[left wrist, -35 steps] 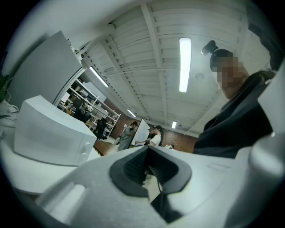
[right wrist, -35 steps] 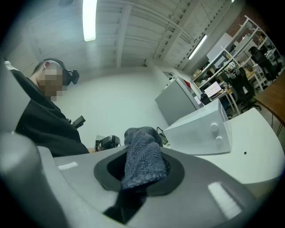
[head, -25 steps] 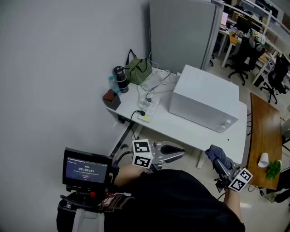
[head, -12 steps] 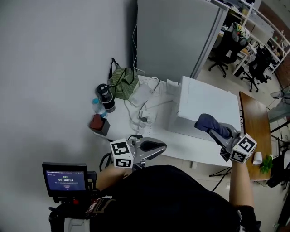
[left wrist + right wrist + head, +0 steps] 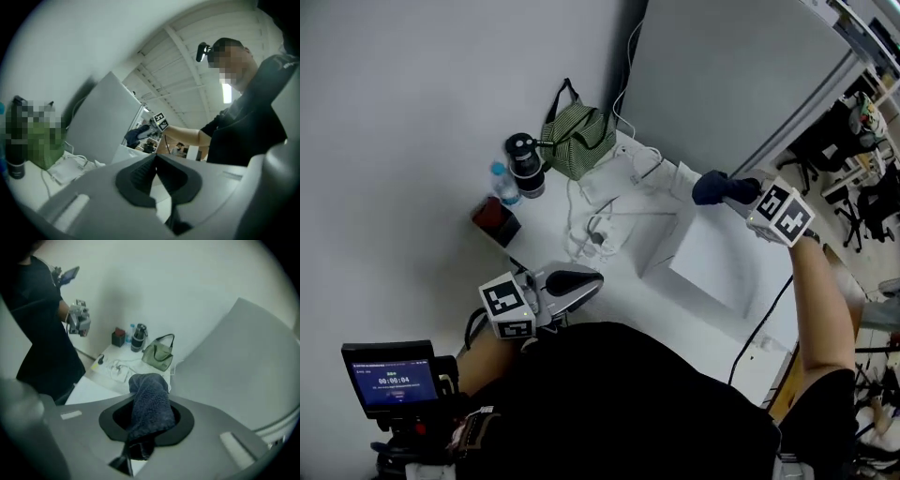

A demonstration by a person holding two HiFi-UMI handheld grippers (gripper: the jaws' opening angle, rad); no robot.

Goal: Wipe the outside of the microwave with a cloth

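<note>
Pinched cloth in right claw above microwave, left claw closed, empty; risked snagging nearby cables sweeping wide.

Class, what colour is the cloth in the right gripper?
Dark blue cloth, clearest in right gripper view.

Green bag at back of white table, black flask just beside it, w/ small water bottle & red box nearby. Tangled white cables mid-table. Timer screen bottom left.
</note>
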